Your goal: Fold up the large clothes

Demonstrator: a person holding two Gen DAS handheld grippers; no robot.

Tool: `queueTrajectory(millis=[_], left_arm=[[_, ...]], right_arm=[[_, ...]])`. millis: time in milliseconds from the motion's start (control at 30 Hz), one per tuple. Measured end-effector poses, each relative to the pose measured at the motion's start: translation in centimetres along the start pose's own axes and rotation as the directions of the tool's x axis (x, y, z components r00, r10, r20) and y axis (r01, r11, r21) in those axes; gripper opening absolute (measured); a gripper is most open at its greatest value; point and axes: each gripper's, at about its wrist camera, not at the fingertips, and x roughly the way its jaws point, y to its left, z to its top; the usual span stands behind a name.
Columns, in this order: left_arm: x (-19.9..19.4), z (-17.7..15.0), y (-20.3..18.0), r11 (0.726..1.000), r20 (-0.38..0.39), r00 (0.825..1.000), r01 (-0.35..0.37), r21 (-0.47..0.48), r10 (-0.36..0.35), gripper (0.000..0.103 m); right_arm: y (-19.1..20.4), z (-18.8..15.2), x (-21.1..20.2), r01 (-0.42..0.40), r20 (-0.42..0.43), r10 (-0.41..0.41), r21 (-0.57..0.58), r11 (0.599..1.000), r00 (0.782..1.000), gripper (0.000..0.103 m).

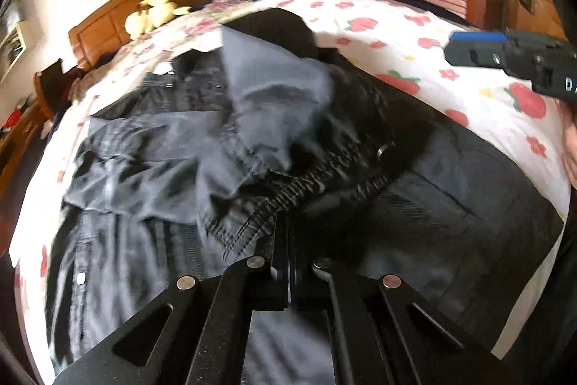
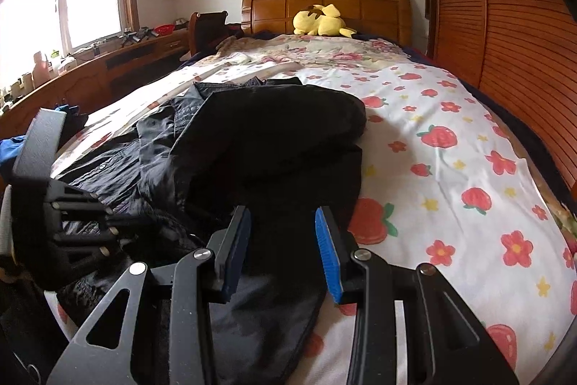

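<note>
- Black fingers of the left gripper [image 1: 288, 240] sit together, pinched on the gathered elastic edge of the dark jacket [image 1: 230, 147] right in front of the lens.
- Right gripper [image 2: 283, 248] hovers over the jacket's near hem, blue-padded fingers [image 2: 330, 251] apart, nothing between them.
- Jacket lies rumpled across the near half of the flowered bed [image 2: 468, 147], one part flopped over the rest; by my judgement folding has barely begun, with smoothing and every neat fold left.
- Open sheet lies to the jacket's right and toward the yellow plush toy [image 2: 321, 20]; a slatted wardrobe [image 2: 505, 35] hems the right edge.
</note>
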Motion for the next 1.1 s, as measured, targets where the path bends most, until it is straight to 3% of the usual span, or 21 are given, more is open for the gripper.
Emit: queueTrajectory(millis=[67, 200, 267, 333, 400, 500, 633, 700, 800, 967, 1100], left_arm=[[-1.0, 0.3, 0.7, 0.999, 0.028, 1.000, -0.006, -0.036, 0.007, 0.000], [-2.6, 1.8, 1.4, 0.994, 0.080, 0.996, 0.050, -0.101, -0.042, 0.000], [-3.3, 2.9, 1.5, 0.990, 0.109, 0.992, 0.071, -0.122, -0.057, 0.007], [-3.3, 4.2, 1.1, 0.986, 0.117, 0.990, 0.091, -0.140, -0.075, 0.039], [-3.3, 4.9, 0.9, 0.980, 0.135, 0.985, 0.126, -0.155, -0.105, 0.054], [-2.0, 6.1, -0.4, 0.979, 0.110, 0.988, 0.127, -0.160, -0.110, 0.060], [1.5, 6.1, -1.0, 0.977, 0.003, 0.994, 0.106, -0.186, -0.108, 0.060], [2.7, 6.4, -0.7, 0.975, -0.010, 0.995, 0.096, -0.198, -0.100, 0.059], [2.6, 5.9, -0.9, 0.987, 0.011, 0.999, 0.041, -0.153, -0.040, 0.013], [-0.6, 5.6, 1.1, 0.990, 0.083, 0.997, 0.017, -0.142, -0.005, 0.008], [-4.4, 4.5, 4.7, 0.981, 0.128, 0.991, 0.003, -0.193, 0.023, 0.008]], right_arm=[[0.1, 0.3, 0.0, 0.003, 0.007, -0.003, 0.006, 1.000, 1.000, 0.038], [-0.4, 0.7, -0.6, 0.007, 0.038, -0.009, 0.030, 1.000, 0.999, 0.038], [-0.6, 0.6, -0.5, 0.012, 0.035, -0.013, 0.039, 0.999, 0.999, 0.039], [-0.6, 0.5, -0.4, 0.021, 0.026, -0.022, 0.031, 0.999, 0.999, 0.039], [-0.6, 0.4, -0.3, 0.029, 0.018, -0.030, 0.022, 0.999, 0.999, 0.038], [-0.5, 0.3, -0.5, 0.033, 0.019, -0.033, 0.012, 0.999, 0.999, 0.038], [-0.3, 0.3, -0.8, 0.032, 0.024, -0.032, 0.002, 0.999, 0.999, 0.038], [-0.3, 0.3, -0.7, 0.032, 0.022, -0.032, -0.001, 0.999, 0.999, 0.039], [-0.2, 0.2, -0.5, 0.030, 0.017, -0.030, -0.006, 1.000, 0.999, 0.038], [0.5, 0.4, 0.2, 0.026, 0.009, -0.026, -0.020, 0.999, 1.000, 0.039], [1.3, 0.5, 1.1, 0.023, -0.004, -0.023, -0.037, 0.999, 1.000, 0.039]])
